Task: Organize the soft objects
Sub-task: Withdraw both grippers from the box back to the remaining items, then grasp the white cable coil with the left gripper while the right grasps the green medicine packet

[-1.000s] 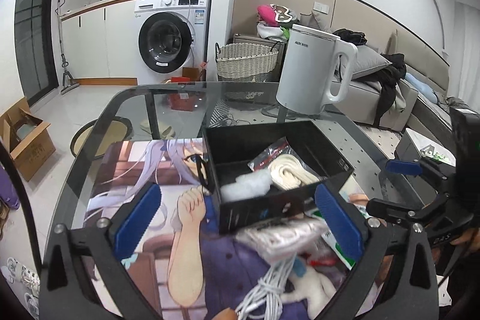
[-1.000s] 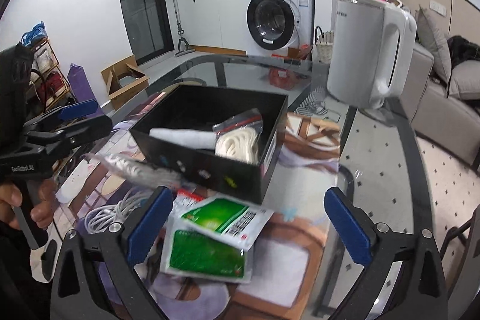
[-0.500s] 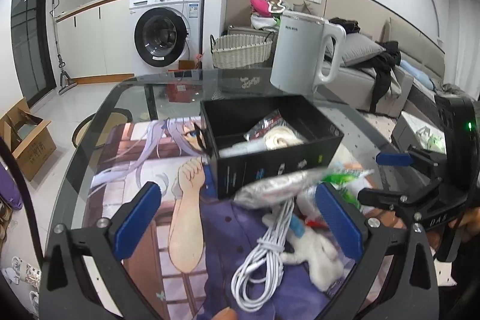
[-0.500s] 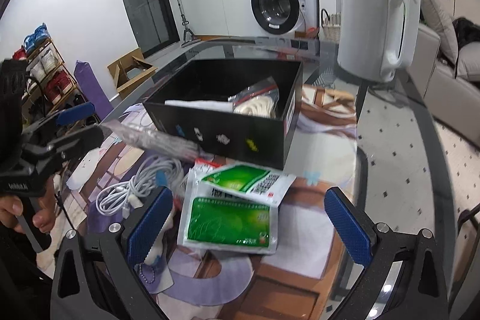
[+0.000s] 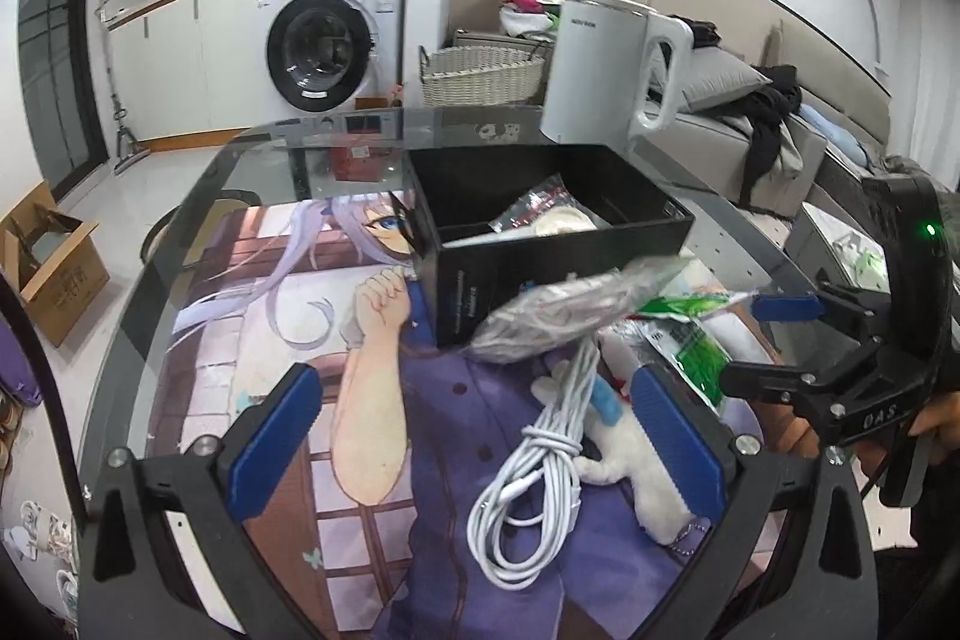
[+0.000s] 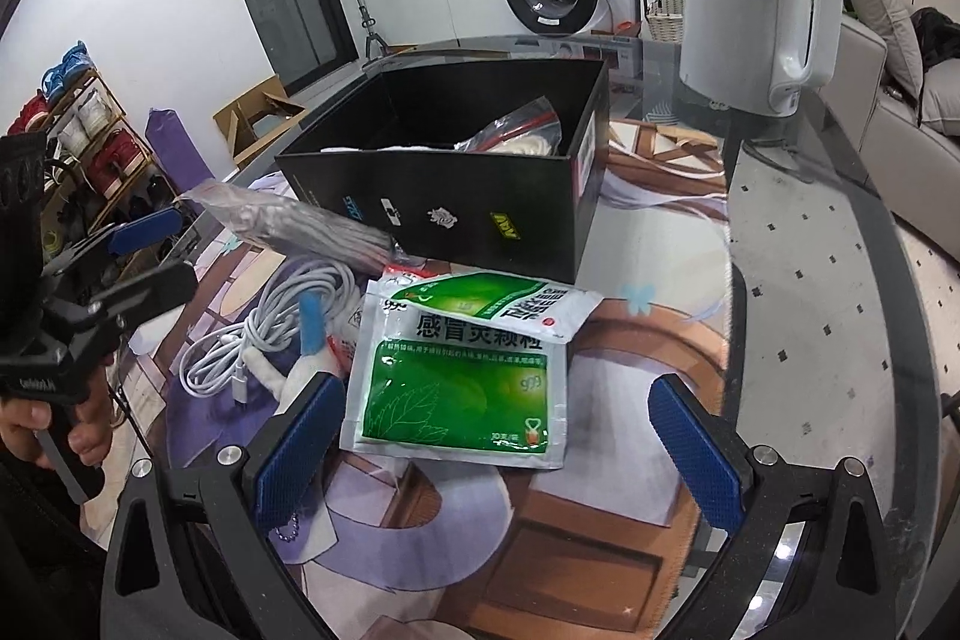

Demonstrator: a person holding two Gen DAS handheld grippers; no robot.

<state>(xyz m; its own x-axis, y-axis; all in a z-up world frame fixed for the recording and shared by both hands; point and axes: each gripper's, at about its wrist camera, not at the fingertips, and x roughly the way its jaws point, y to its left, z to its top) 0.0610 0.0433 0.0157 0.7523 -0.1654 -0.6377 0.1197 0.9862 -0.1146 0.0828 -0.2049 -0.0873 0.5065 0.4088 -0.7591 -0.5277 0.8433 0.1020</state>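
Observation:
A black box (image 5: 558, 226) stands on the anime mat and holds a clear bag with a white coil (image 5: 543, 220); the box also shows in the right wrist view (image 6: 468, 172). In front of it lie a silvery plastic bag (image 5: 570, 313), a bundled white cable (image 5: 534, 472), a white plush toy (image 5: 648, 478) and two green sachets (image 6: 462, 382). My left gripper (image 5: 480, 442) is open above the cable. My right gripper (image 6: 492, 442) is open over the sachets.
A white electric kettle (image 5: 606, 70) stands on the glass table (image 6: 840, 280) behind the box. The table edge curves round at left and right. A washing machine (image 5: 327, 40), a wicker basket (image 5: 480, 70) and a sofa (image 5: 774, 142) are beyond the table.
Both grippers have drawn back from the box toward the near side, bringing the cable, plush toy and sachets into fuller view. Both stay open and empty.

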